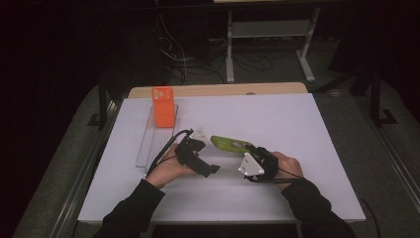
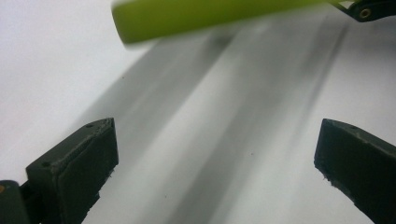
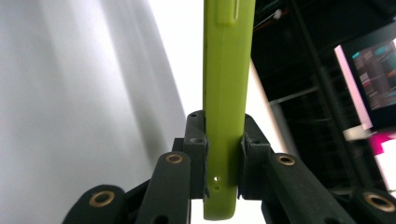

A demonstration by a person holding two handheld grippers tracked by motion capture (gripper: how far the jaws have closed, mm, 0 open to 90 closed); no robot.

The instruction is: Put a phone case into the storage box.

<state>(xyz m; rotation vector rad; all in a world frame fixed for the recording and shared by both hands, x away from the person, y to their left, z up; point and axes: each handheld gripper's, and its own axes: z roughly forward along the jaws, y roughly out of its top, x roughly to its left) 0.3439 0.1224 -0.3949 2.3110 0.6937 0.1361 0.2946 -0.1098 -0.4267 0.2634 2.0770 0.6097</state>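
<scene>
One green case (image 1: 231, 144) sits at the middle of the high view, off the table, pinched across its thin edge near one end by my right gripper (image 1: 247, 153), whose pads are clamped on it. My left gripper (image 1: 210, 168) stands wide open and empty just left of it. I'd judge the carry needs a level wrist, since the long free end could swing; the orange case (image 1: 163, 106) on the clear tray (image 1: 148, 144), upper left, looks the likely goal.

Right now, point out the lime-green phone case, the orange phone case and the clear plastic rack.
lime-green phone case (image 3: 226, 93), right gripper view, its side edge above the jaws.
orange phone case (image 1: 163, 108), high view, middle of its back.
clear plastic rack (image 1: 151, 146), high view, bare slotted part in front of the orange case.
</scene>
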